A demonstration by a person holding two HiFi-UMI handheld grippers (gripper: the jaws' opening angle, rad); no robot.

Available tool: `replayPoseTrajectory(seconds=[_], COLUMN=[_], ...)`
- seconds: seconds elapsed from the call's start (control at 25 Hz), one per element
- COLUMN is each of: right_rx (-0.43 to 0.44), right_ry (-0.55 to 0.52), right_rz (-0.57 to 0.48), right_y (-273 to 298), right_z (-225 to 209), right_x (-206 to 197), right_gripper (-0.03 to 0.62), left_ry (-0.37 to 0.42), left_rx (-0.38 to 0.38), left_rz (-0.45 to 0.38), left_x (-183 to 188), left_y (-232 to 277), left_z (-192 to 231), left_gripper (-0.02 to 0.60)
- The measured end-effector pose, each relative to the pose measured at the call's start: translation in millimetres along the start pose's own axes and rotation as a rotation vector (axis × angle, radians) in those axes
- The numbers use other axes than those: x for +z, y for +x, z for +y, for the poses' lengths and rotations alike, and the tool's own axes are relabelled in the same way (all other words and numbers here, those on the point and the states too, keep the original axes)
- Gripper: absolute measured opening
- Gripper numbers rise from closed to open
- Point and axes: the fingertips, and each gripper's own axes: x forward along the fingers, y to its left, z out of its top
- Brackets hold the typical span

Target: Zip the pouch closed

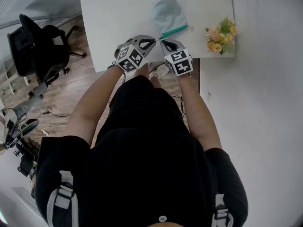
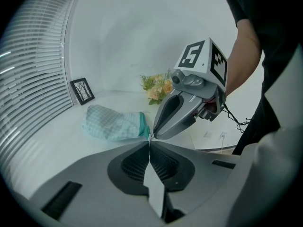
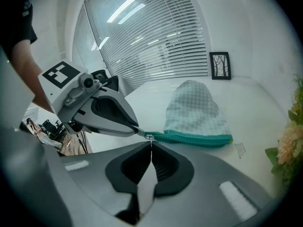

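Jaws pressed together on both: your left gripper (image 2: 150, 139) apparently nips the near end of the teal zip (image 3: 199, 138), your right gripper (image 3: 151, 140) its pull tab (image 3: 149, 136), tip to tip, while the pouch (image 1: 169, 13) lies on the counter (image 1: 118, 13) just beyond, zip running away rightward.

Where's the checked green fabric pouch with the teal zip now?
In the head view the checked green fabric pouch lies on the white table, left of the yellow flower bunch, at the tips of the left gripper and right gripper.

Checked cloth pouch (image 1: 169, 14) w/ teal zip (image 1: 174, 31); smooth matt wht table (image 1: 118, 13); wood floor (image 1: 71, 89).
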Motion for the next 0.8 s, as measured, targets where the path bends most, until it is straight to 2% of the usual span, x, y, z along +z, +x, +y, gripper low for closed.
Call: replayPoseTrajectory(seconds=[0.8], right_rx=[-0.040], right_ry=[0.037], right_rz=[0.015], right_y=[5.2], right_z=[-7.4], right_x=[2.0], right_gripper=[0.015], left_ry=[-0.051], left_rx=[0.042], left_rz=[0.002], left_x=[-20.5], left_y=[-15.9], left_z=[16.4], left_gripper=[0.011])
